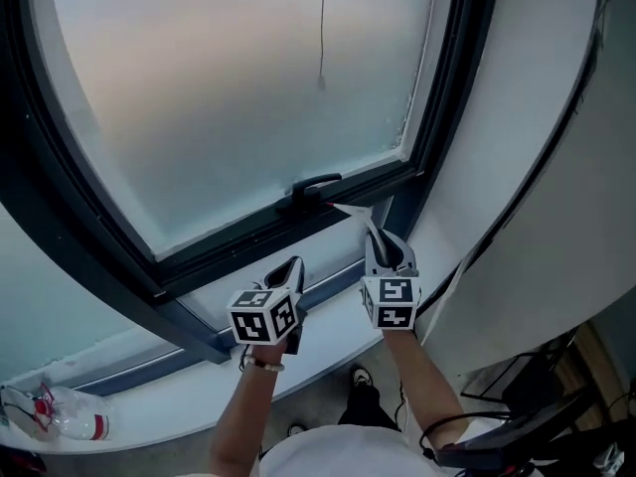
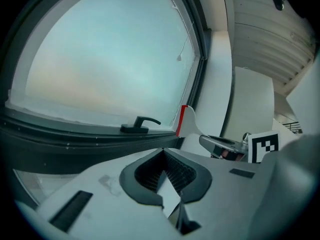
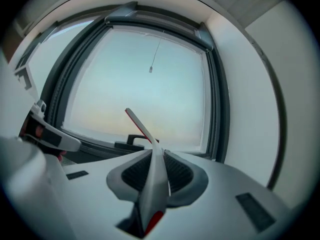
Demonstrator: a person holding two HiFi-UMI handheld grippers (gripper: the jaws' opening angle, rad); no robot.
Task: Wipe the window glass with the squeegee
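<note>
Gripping squeegee tight in right gripper, blade tilted toward glass ready for wiping; left gripper closed empty, held clear

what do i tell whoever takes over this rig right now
Left tool: shut, empty, low beside the right one.
Right tool: shut on the slim white squeegee with a red rubber edge, whose blade points up by the black window handle at the bottom right of the frosted window glass.
Done: no wiped streaks show.
Left: set the blade on the glass and wipe the whole pane.
</note>
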